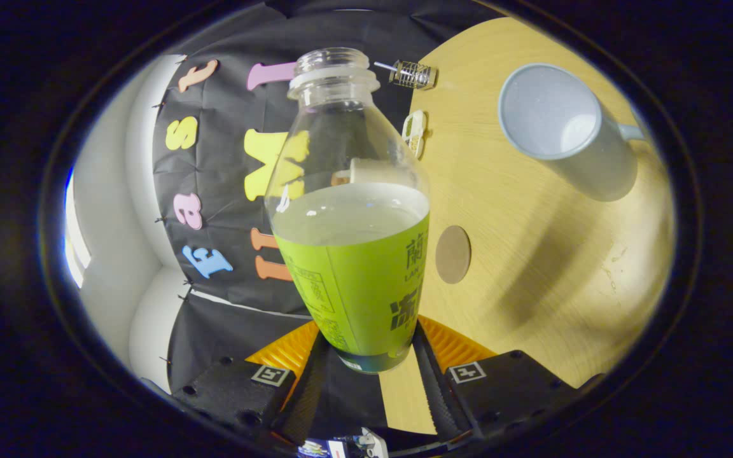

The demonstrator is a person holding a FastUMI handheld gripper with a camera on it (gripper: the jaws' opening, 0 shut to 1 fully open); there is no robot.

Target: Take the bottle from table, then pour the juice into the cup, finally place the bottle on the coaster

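My gripper (pixel 366 356) is shut on the bottle (pixel 354 210), both fingers pressing on its lower body. The bottle is clear plastic with a green label, uncapped, and holds pale juice up to about the label's top edge. It is lifted off the wooden table (pixel 532 267) and the whole view is rolled, so the table stands to the right of the bottle. A grey cup (pixel 564 127) with a handle sits on the table beyond the fingers, to the right of the bottle's neck, its mouth facing me. A round brown coaster (pixel 453 254) lies on the table just right of the bottle's label.
Two small objects lie at the table's far edge near the bottle's neck: a wire-cage item (pixel 412 74) and a small white piece (pixel 414 131). The booth's black cloth wall (pixel 226 191) stands behind the bottle, with a white wall (pixel 112 254) beyond it.
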